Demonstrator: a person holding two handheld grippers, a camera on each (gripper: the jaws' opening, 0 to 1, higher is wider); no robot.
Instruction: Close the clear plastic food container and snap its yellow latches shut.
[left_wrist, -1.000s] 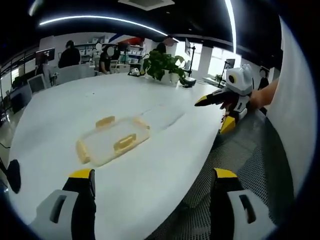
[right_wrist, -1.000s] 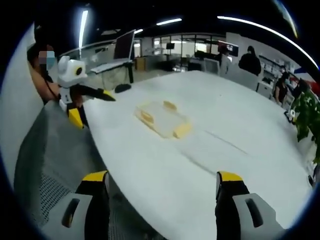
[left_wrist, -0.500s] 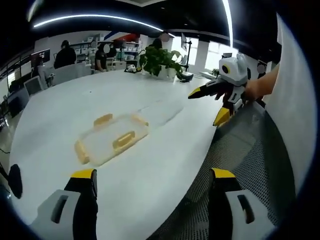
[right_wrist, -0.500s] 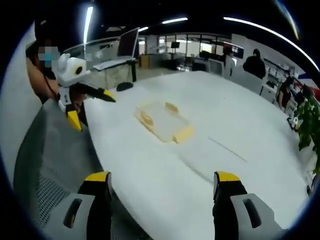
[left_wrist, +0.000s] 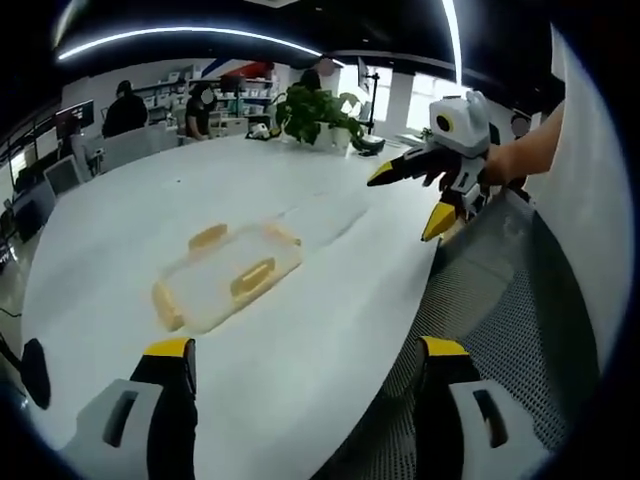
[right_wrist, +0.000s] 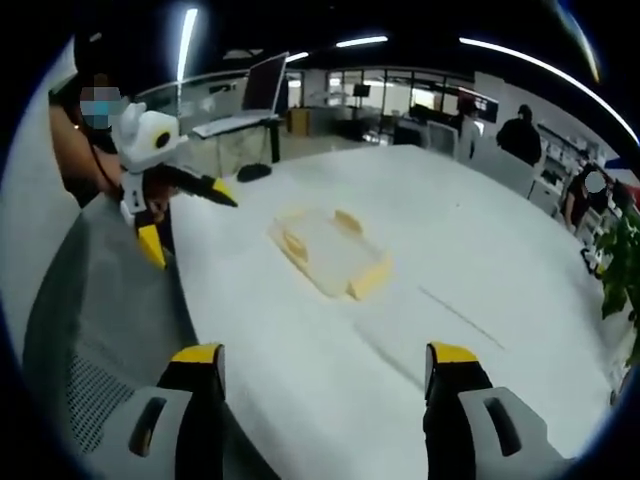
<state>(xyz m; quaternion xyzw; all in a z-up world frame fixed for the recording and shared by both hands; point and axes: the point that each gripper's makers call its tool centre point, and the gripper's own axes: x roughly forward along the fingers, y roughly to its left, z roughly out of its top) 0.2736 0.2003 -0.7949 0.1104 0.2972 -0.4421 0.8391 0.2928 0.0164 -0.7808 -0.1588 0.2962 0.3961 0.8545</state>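
On the white table (left_wrist: 300, 330) the container (left_wrist: 225, 277) lies flat, long axis diagonal, both tools' jaws spread apart.

The food container (left_wrist: 225, 277) lies on the table (left_wrist: 130, 215), well in from the edge, with a latch (left_wrist: 252, 277) on its near side in the left gripper view. Beyond the container stands a potted plant (left_wrist: 318, 112) — near the table's far edge. Both grippers hang off the table edge, well apart from the container — the left gripper (right_wrist: 186, 205) to one side, the right gripper (left_wrist: 412, 190) to the other.
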